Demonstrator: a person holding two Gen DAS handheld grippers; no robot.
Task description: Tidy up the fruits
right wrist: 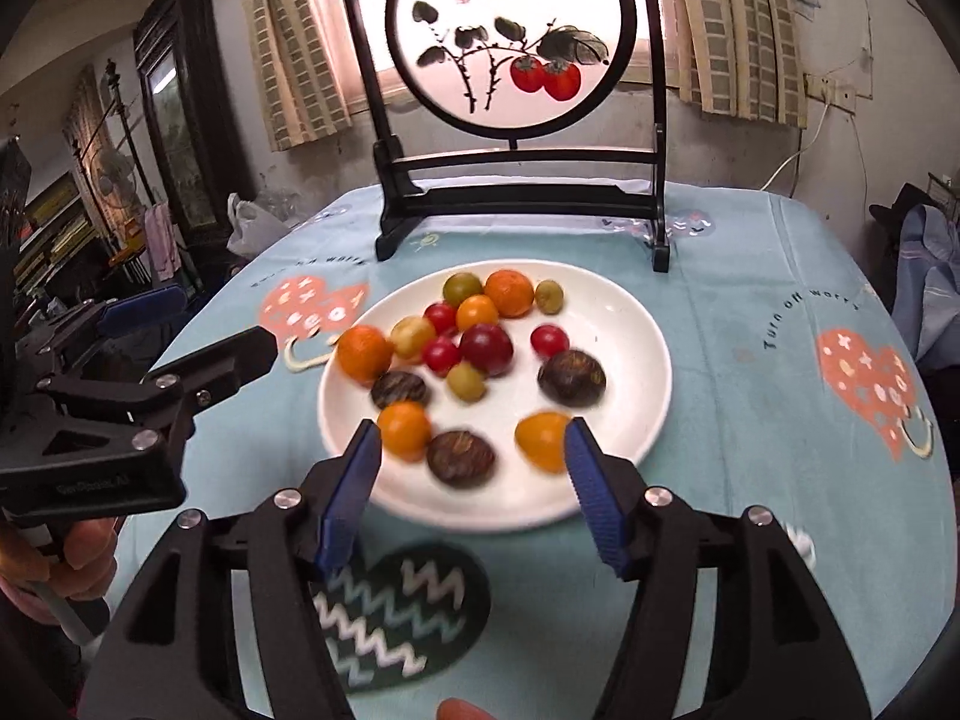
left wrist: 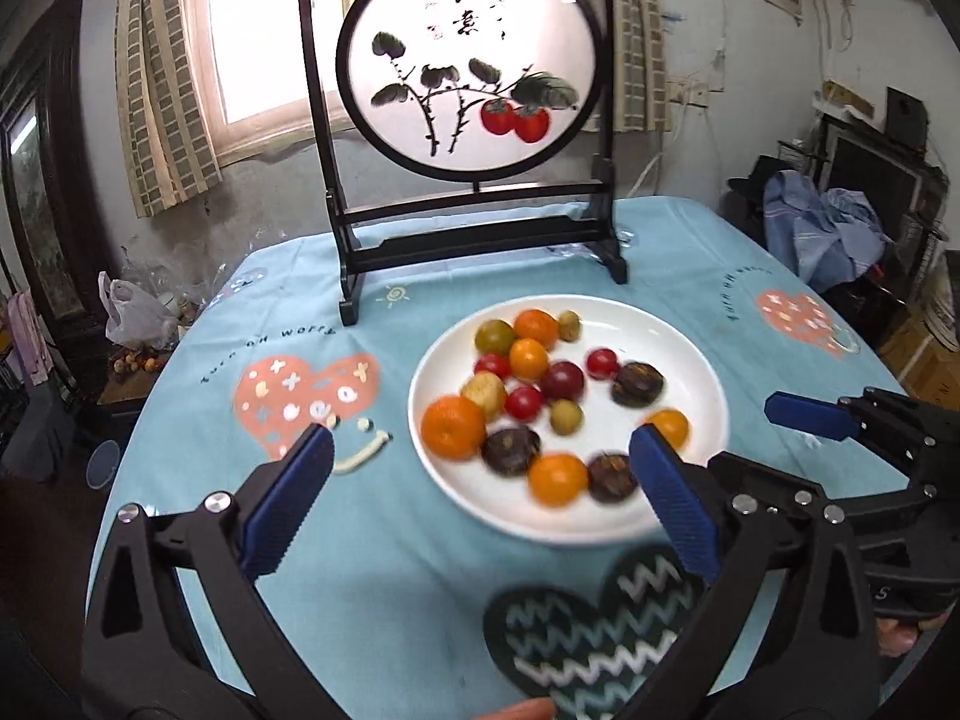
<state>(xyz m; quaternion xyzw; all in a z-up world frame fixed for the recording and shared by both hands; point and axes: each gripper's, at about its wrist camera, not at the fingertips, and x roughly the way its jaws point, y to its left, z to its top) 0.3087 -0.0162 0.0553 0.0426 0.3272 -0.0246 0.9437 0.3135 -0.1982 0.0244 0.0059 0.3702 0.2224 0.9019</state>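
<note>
The fruits lay heaped on the white plate on the bench. The right tongs stood wide open and empty at the plate's near rim, nearer the fruit. The left tongs were also wide open, empty, straddling the plate's left edge.

Table in blue cloth, white plate of fruit, framed screen stand

Bkgd: bright window w/ checked curtains; stained grey wall; dark cabinet at left; clothes pile at right.
</note>
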